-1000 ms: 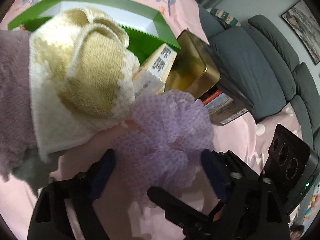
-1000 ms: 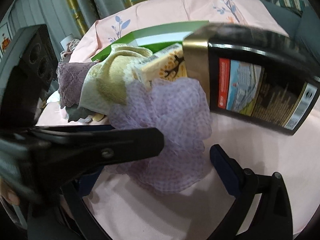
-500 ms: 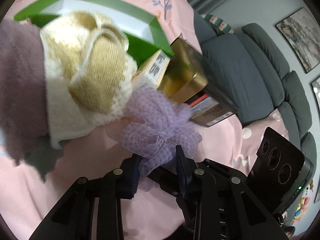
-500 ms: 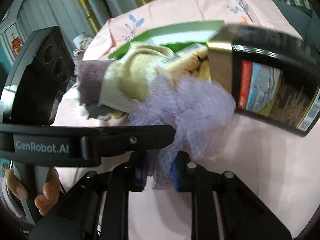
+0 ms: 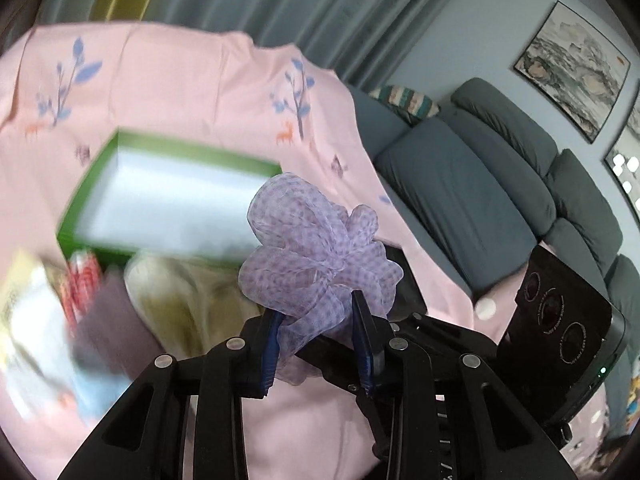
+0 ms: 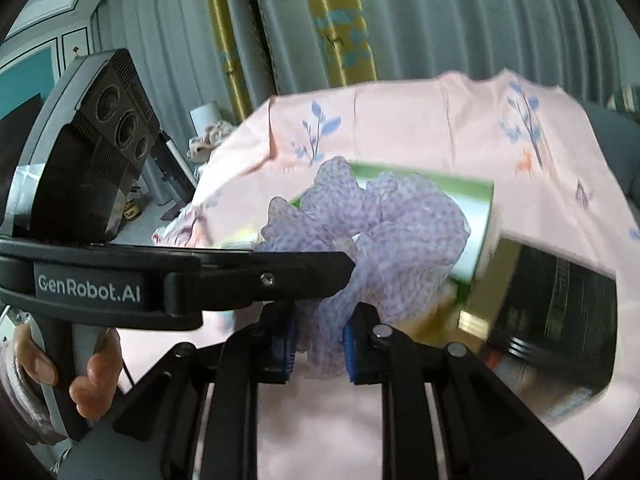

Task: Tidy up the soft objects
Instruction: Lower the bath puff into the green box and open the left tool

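Both tongs have hold of the same lilac mesh pouf (image 5: 316, 248), and it is up off the pink cloth (image 5: 168, 80). In the left wrist view the left tongs (image 5: 316, 340) sit at bottom centre, blue pads squeezed onto the lower tail of the pouf, so only a narrow gap of bunched netting remains between them. The ruffled ball swells above them in the middle of the frame. Just behind it to the left lies the green box (image 5: 92, 184), open, white inside, blurred. Below the box at lower left sits a blurred heap: a cream knit piece (image 5: 180, 296), a mauve fabric (image 5: 108, 316), something red and white (image 5: 82, 284). To the right runs a grey sofa (image 5: 500, 184), with a framed picture (image 5: 576, 68) on the wall above.

Over to the right wrist view: the right tongs (image 6: 320, 344) at bottom centre, likewise nipped tight on the pouf's lower part, netting pinched between the blue pads. The pouf fills the centre and hides part of the green box. At right, a gold and black tin (image 6: 552, 312) lies on the cloth, smeared by motion. The left tool's black arm crosses from the left edge, touching the pouf. A hand (image 6: 80, 364) grips its handle at lower left. Curtains (image 6: 440, 12) hang across the top.
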A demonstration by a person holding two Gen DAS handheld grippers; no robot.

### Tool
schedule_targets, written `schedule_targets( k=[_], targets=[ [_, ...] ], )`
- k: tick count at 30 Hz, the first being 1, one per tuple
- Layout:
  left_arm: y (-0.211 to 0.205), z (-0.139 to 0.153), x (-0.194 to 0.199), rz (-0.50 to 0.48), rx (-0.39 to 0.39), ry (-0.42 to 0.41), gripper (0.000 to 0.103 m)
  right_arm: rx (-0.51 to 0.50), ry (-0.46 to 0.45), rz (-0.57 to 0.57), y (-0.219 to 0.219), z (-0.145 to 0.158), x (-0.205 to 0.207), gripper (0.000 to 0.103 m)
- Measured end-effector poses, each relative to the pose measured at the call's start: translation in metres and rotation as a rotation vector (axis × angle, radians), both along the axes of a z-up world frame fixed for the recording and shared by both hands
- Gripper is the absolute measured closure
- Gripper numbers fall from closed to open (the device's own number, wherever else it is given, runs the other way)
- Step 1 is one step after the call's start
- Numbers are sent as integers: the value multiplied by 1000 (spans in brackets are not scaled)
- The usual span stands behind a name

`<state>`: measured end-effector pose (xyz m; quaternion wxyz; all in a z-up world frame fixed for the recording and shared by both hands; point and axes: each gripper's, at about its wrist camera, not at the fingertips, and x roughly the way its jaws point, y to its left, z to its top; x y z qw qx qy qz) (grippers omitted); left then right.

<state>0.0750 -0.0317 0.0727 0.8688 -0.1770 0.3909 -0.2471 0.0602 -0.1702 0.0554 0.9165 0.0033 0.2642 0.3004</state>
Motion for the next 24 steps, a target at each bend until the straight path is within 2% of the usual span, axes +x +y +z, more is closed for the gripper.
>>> schedule_targets(
  k=[4,7,13,15,16,18,19,20,24],
  targets=[
    [1,6,56,27,10,37,71,-1,4,-6,6,13,53,82],
    [11,-9,97,47,-10,111,71,-11,43,-17,10,9,89,82],
    [19,-53,154,104,22,237,71,-26,177,-45,23,-25,145,81],
    [22,-67,163,127,33,269,71,-47,220,-68,28,-37,159,78],
    [23,-72,166,139,37,284,69,-57,242,-80,31,-40,163,73],
    [26,-80,172,165,46,309,47,-92,244,-118,35,-41,166,59],
    [28,-83,174,183,53,320,27,-107,231,-131,36,-38,167,44],
    [30,-82,175,191,52,325,15,-121,213,-141,36,-35,165,35],
    [40,-76,170,197,20,327,13,-121,185,-156,31,-26,157,28]
  ],
)
